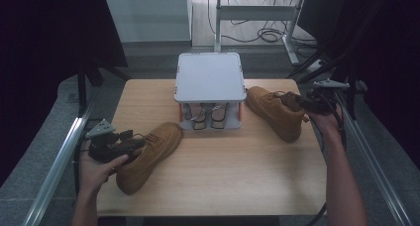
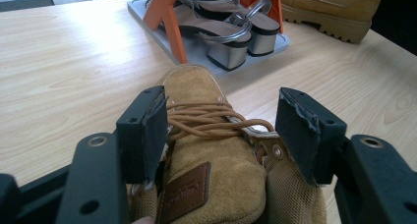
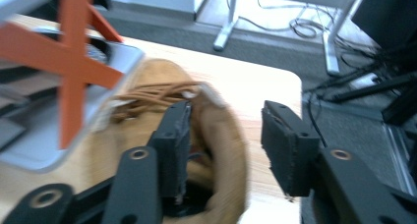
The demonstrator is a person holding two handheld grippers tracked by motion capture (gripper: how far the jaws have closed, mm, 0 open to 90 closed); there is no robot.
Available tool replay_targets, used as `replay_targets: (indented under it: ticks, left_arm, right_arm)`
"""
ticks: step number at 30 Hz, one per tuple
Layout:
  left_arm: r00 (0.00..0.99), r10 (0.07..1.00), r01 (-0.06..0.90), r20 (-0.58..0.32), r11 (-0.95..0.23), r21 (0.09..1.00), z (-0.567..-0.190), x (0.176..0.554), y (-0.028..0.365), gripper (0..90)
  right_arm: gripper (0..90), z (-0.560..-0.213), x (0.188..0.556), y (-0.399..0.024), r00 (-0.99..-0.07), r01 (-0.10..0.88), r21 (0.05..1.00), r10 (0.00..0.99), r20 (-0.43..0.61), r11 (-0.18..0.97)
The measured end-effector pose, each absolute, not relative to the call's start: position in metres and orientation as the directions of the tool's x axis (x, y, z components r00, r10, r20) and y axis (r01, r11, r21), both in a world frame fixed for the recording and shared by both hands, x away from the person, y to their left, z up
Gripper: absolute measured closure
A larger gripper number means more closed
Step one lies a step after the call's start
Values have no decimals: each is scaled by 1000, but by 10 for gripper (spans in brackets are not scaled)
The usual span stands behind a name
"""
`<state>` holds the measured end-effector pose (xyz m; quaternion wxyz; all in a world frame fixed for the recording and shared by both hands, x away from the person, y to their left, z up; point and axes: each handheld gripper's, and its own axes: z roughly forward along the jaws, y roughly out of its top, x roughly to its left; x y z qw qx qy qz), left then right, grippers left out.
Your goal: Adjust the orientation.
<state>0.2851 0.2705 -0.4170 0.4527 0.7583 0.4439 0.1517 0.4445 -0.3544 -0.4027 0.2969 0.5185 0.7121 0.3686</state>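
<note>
boots sit either side of the rack on the desk. left hand-held gripper straddles the near boot, jaws apart; right hand-held gripper, jaws apart, one inside the far boot collar.

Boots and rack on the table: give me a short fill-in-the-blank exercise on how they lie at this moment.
1. The left gripper has its jaws around the collar of the left ____.
2. Under the grey rack, on its lower shelf, stands a pair of ____.
3. The right boot stands to the ____ of the rack in the high view.
4. The right gripper has one jaw ____ the right boot's opening.

Missing words: boot; sandals; right; inside
</note>
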Motion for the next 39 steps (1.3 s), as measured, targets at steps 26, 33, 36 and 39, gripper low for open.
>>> replay_targets:
  ticks: [26,33,36,39]
  left_arm:
    - [564,797,540,-216,-158,827,-419,286,275,374]
    - [563,796,541,-220,-154,827,-419,286,275,375]
    - [564,796,541,-220,-155,827,-419,286,275,375]
    - [565,795,540,-219,-155,827,-419,285,275,374]
  right_arm:
    - [776,-422,455,-353,-282,644,761,948,147,73]
    - [776,-400,422,-347,-288,573,817,950,122,69]
    - [775,-394,409,-347,-292,557,828,947,132,57]
    - [775,-387,387,-346,-288,540,841,945,156,26]
